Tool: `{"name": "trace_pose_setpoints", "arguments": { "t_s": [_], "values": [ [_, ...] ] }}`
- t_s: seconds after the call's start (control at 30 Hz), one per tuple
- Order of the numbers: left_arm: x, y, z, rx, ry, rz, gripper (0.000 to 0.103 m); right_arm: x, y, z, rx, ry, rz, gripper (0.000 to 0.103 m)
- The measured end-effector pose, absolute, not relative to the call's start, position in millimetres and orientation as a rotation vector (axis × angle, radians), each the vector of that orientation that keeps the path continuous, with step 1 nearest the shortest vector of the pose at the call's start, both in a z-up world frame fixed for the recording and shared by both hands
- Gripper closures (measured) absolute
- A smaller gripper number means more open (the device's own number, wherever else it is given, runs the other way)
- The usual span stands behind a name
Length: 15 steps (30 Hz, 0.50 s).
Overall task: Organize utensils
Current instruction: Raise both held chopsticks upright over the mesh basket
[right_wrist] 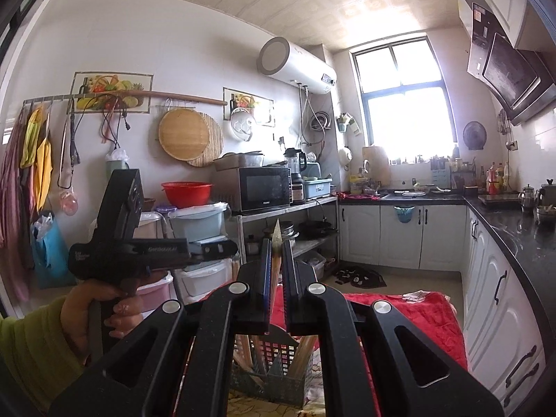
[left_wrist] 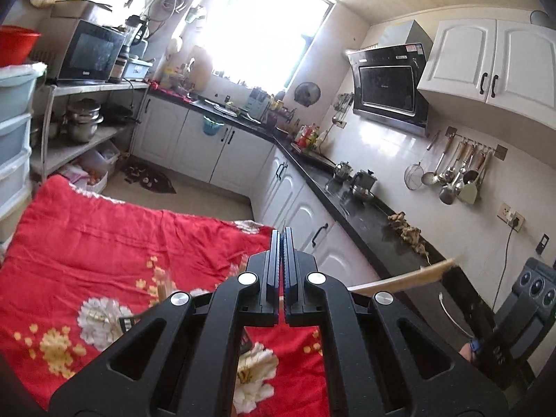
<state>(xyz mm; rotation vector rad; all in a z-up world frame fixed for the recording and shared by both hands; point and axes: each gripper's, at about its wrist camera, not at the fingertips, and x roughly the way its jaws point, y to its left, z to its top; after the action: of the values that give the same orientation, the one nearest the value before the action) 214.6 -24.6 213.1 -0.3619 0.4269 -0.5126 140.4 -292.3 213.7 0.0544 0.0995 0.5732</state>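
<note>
Right black two-finger gripper at 6 o'clock of its view, jaws clamped on a bundle of pale wooden chopsticks, tips poking up past the finger ends. Directly below it, dark slotted plastic utensil basket sitting on red floral tablecloth, more wooden sticks standing inside it. At 9 o'clock, left hand gripping the other gripper's handle. Left black two-finger gripper fully closed, nothing between the jaws, raised above the red cloth. At 3 o'clock in left view, a blurred wooden stick crosses toward the black countertop. Far at 2 o'clock, metal ladles and spatulas on wall rail, white cabinets beyond
</note>
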Motion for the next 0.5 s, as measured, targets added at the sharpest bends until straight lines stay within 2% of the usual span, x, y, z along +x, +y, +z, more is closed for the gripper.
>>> {"name": "trace_pose_setpoints", "arguments": {
  "t_s": [0.5],
  "values": [
    [238,-19,211,-0.333,0.404,-0.435,0.103,164,-281,200,0.034,0.157,0.562,0.097]
  ]
}}
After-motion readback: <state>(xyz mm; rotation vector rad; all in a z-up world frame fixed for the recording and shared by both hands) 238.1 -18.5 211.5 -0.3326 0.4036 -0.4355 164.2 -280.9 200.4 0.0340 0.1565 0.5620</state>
